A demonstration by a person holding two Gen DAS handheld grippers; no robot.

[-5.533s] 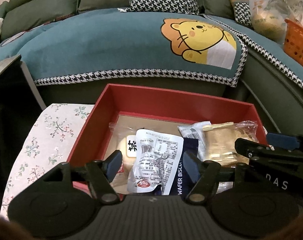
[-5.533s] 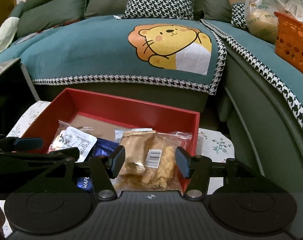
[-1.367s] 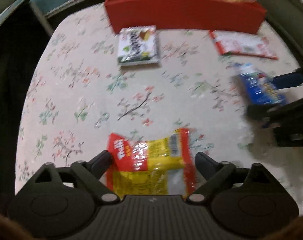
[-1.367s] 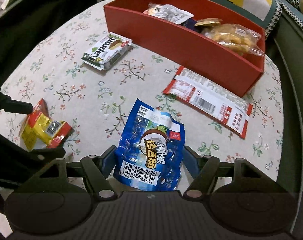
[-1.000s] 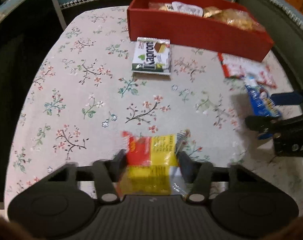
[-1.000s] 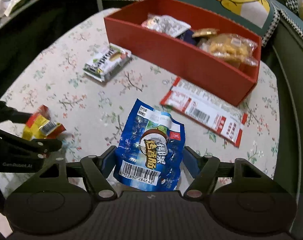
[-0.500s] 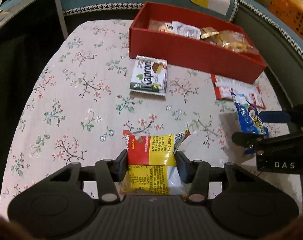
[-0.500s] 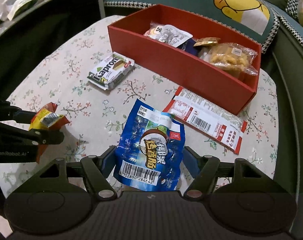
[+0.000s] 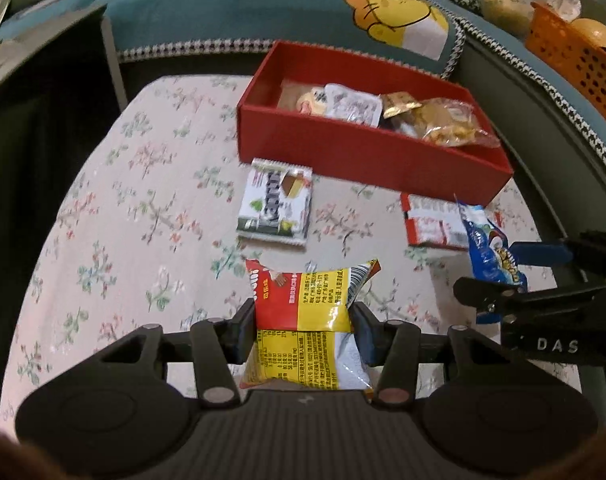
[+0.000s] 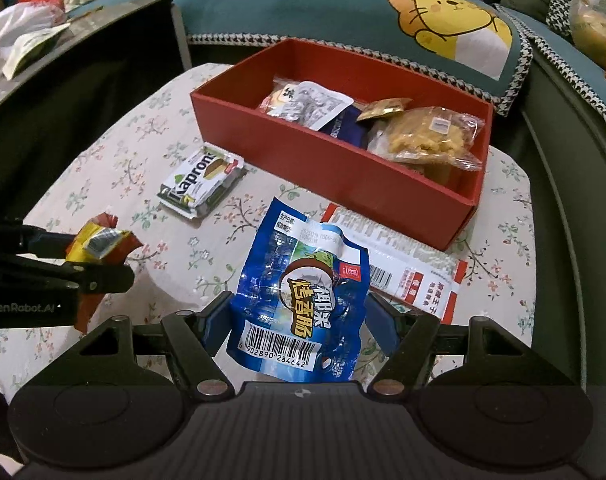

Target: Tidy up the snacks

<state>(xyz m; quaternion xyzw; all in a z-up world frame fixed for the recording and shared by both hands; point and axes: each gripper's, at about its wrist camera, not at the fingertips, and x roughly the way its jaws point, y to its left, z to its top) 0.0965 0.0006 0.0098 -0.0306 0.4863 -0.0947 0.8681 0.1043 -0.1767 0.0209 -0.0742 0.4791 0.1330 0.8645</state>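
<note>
Floral cloth covers the worktop (image 10: 115, 168) before a teal lion-print sofa (image 10: 303, 4); left tongs (image 9: 303, 320) pinch the yellow-red packet (image 9: 303, 300), right tongs (image 10: 297, 320) the blue packet (image 10: 303, 292).

The left gripper (image 9: 303, 326) and the right gripper (image 10: 297, 330) each had jaws clamped on a packet, raised side by side.

Just in front of the red box (image 10: 367, 178), a green-and-white wafer pack (image 10: 202, 181) reads "Kapron". Nearer the camera, a blue packet (image 10: 303, 300) carries barcode digits 6 902890 284642. Two gripper bodies bear marks — "GenRobot.AI" (image 10: 21, 307) and "DAS" (image 9: 557, 345).
</note>
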